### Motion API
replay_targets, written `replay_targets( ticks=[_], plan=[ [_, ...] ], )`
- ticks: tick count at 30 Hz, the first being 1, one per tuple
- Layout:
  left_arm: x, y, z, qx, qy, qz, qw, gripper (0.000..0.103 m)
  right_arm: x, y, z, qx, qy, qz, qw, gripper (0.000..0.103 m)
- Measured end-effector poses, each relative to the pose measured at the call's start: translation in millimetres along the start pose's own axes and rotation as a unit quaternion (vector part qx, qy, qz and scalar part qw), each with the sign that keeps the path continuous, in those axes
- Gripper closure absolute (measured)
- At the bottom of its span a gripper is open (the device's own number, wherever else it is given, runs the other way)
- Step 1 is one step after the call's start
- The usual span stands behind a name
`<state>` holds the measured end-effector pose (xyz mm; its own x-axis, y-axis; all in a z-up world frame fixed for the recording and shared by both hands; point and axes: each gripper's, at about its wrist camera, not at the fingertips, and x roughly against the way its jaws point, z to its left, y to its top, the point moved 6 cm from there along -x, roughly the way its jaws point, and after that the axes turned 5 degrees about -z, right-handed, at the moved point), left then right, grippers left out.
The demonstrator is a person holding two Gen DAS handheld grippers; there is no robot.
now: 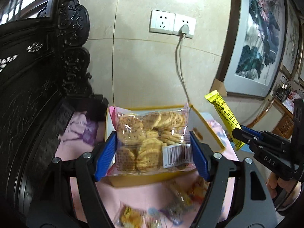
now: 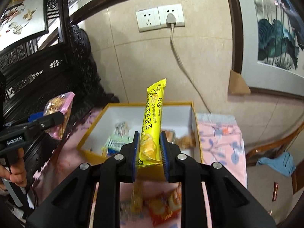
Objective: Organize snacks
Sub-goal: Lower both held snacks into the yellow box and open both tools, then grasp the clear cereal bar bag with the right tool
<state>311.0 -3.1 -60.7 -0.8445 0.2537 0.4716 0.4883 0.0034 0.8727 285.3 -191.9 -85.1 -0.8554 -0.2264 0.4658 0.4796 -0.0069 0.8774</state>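
Left gripper (image 1: pixel 153 152), spread wide, clamps the biscuit bag (image 1: pixel 150 140); right gripper (image 2: pixel 150 152), nearly closed, pinches the yellow stick (image 2: pixel 153 117); loose snacks (image 2: pixel 161 207) at 6 o'clock blur.

The box (image 2: pixel 197 133) is sitting on the bench (image 2: pixel 222 142) before the wall sockets (image 2: pixel 160 18) — packets (image 2: pixel 115 140) are lying in it, loose snacks (image 2: pixel 163 207) in front.
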Motion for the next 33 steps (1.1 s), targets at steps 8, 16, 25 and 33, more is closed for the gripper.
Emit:
replay_targets(
  ticks=[8,16,25,33],
  plan=[
    [-66.0,22.9,4.8,-0.017,0.029,0.003,0.9994,0.024,-47.9,22.8,-3.2,-0.004,0.005,-0.005,1.0,0.081],
    [-63.9,26.9,4.9,-0.019,0.064,-0.015,0.9977,0.004,-40.0,22.5,-15.7,-0.031,-0.003,-0.017,0.999,0.021],
    [-27.0,-6.4,20.8,0.011,0.07,0.01,0.9975,0.004,-14.4,-23.3,-39.0,-0.046,-0.027,0.027,0.998,0.021],
    [6.5,-78.0,40.1,0.033,0.093,0.069,0.9927,0.004,6.6,-81.2,-31.3,-0.044,-0.009,0.084,0.995,0.023]
  ],
)
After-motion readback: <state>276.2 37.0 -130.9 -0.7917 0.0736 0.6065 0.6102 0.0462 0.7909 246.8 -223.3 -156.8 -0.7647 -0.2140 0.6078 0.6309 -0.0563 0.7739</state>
